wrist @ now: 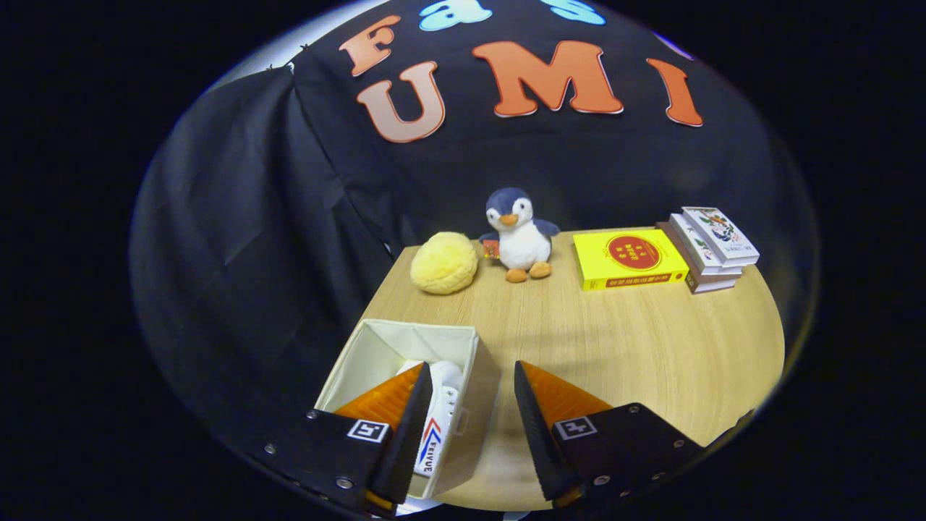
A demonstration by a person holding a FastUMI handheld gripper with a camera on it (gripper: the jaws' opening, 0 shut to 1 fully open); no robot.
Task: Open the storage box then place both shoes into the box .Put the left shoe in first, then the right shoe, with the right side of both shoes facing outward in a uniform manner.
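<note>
My tool [466, 394] is held above the near part of the desk [651, 347], and its 2 fingers are spread apart with nothing between them but air. The storage box [376, 340] sits at the near left corner of the desk with its top open. My left finger hangs over the box, and my right finger is over bare wood just beside it. Inside the box I can see 1 white shoe [441, 405] lying along the right wall, partly hidden by my left finger. I cannot tell if it is the left shoe or the right one. Far beyond my fingers, by the black cloth wall, sit a fluffy yellow ball [443, 262], a toy penguin [519, 235], a yellow book [628, 258] and a stack of white books [711, 247]
</note>
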